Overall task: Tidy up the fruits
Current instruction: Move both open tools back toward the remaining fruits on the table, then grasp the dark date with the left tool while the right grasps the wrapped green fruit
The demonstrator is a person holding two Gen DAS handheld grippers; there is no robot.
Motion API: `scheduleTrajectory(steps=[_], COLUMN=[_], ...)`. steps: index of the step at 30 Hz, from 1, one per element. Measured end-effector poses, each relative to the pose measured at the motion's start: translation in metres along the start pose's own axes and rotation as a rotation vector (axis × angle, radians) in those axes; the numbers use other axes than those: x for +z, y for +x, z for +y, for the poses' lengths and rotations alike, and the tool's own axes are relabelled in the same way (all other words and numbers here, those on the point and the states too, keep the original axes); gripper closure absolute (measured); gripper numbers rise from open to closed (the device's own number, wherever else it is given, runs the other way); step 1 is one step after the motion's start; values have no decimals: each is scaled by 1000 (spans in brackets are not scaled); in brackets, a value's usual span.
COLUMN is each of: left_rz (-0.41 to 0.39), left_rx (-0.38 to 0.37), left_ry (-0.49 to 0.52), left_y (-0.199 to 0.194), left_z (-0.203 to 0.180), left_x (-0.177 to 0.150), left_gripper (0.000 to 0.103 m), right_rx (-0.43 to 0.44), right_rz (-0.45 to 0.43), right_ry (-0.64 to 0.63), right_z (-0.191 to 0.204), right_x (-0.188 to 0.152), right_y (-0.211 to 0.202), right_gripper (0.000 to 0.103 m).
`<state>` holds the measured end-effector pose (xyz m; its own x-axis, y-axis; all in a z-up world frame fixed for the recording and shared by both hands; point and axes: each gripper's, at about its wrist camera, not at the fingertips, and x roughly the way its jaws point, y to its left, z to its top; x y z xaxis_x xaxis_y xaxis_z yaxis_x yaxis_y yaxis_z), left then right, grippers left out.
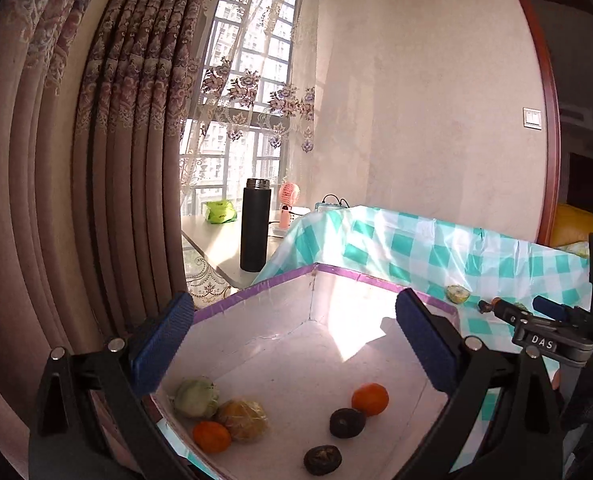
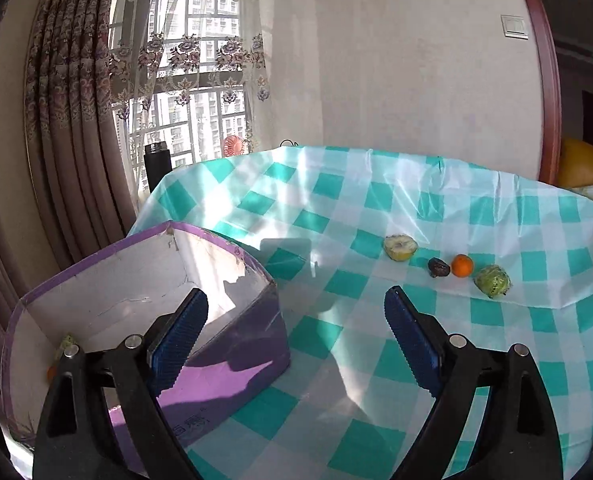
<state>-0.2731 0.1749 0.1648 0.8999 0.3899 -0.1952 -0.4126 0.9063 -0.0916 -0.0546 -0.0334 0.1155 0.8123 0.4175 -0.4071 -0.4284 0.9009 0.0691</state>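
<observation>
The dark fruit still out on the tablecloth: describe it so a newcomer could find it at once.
Start at the green-and-white checked tablecloth and look right of the purple-edged box, to the short row of four fruits. The dark fruit is second from the left, between the pale cut fruit and the small orange. It alone there is brownish-black and wrinkled, and the smallest.

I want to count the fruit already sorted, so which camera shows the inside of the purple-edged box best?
The left wrist view: it looks down into the box, showing six pieces on its floor. The right wrist view sees the box from the side, with only a green and an orange scrap by its near wall.
</observation>
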Motion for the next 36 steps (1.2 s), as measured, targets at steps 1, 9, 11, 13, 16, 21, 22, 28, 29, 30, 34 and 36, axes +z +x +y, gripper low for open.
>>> scheduleTrajectory(steps=[1, 9, 11, 13, 16, 21, 22, 28, 29, 30, 34, 36], left_rz=[-23, 61, 211, 359, 473, 573, 588, 596, 596, 597, 627, 627], left_rx=[-56, -396, -461, -487, -485, -449, -450, -486, -489, -496, -520, -521], left_ry=[11, 396, 376, 332, 245, 130, 106, 34, 26, 19, 25, 40], left_y=[-7, 12, 42, 73, 115, 163, 169, 170, 170, 170, 173, 172], left_z=[-15, -173, -199, -222, -242, -247, -245, -231, -229, -228, -230, -233], left_x=[-1, -64, -82, -97, -115, -136, -138, -138, -137, -137, -139, -140], left_gripper=[2, 2, 2, 2, 2, 2, 2, 2, 2, 2, 2, 2], right_rx=[-25, -221, -259, -289, -284, -326, -339, -348, -342, -336, -333, -325], right_rz=[7, 171, 211, 252, 244, 223, 222, 244, 260, 275, 301, 314], right_ry=[20, 192, 239, 275, 352, 327, 317, 278, 280, 288, 307, 287], right_z=[-14, -114, -135, -153, -174, -196, -201, -228, -233, -239, -257, -259], right_x=[-4, -46, -56, -63, -62, -49, -44, -24, -21, -19, -10, -5], right_y=[3, 36, 44, 52, 55, 76, 82, 125, 132, 140, 165, 176], right_gripper=[17, 17, 17, 17, 17, 17, 17, 17, 17, 17, 17, 17])
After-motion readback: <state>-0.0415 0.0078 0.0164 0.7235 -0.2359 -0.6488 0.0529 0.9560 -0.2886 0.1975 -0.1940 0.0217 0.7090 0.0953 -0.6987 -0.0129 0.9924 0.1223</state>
